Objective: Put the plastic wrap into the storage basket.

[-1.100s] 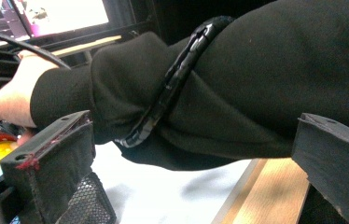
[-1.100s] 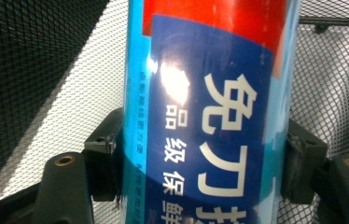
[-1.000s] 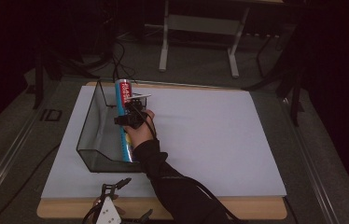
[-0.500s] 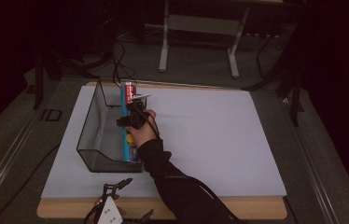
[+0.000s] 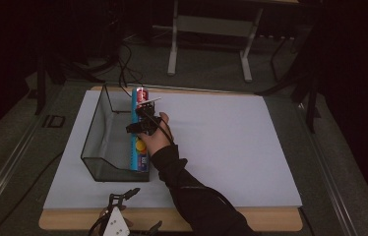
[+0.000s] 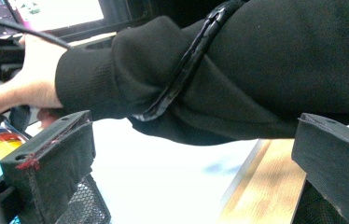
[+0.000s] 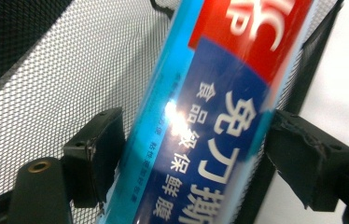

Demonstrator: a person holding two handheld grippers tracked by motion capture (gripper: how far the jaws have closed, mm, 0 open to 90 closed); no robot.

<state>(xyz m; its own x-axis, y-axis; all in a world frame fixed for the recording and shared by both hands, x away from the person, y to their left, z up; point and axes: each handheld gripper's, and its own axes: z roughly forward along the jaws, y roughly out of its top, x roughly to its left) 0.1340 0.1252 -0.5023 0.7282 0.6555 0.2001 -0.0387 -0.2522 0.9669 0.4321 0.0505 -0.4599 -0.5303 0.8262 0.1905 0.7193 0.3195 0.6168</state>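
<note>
Mesh basket (image 5: 98,142) holds glossy long box (image 7: 210,140); right hand-held gripper (image 7: 193,154) just opened around it.

White sheet (image 5: 221,147) over wooden tabletop (image 5: 270,225), wood edge showing at near side. Metal stand legs (image 5: 209,29) on grey floor beyond. Cables (image 5: 123,69) trailing at far-left corner.

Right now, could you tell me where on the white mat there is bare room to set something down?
The white mat lies bare from the right hand across to its right edge. It is crowded at the left, where the black mesh tray holds the long blue box along its right wall.
</note>
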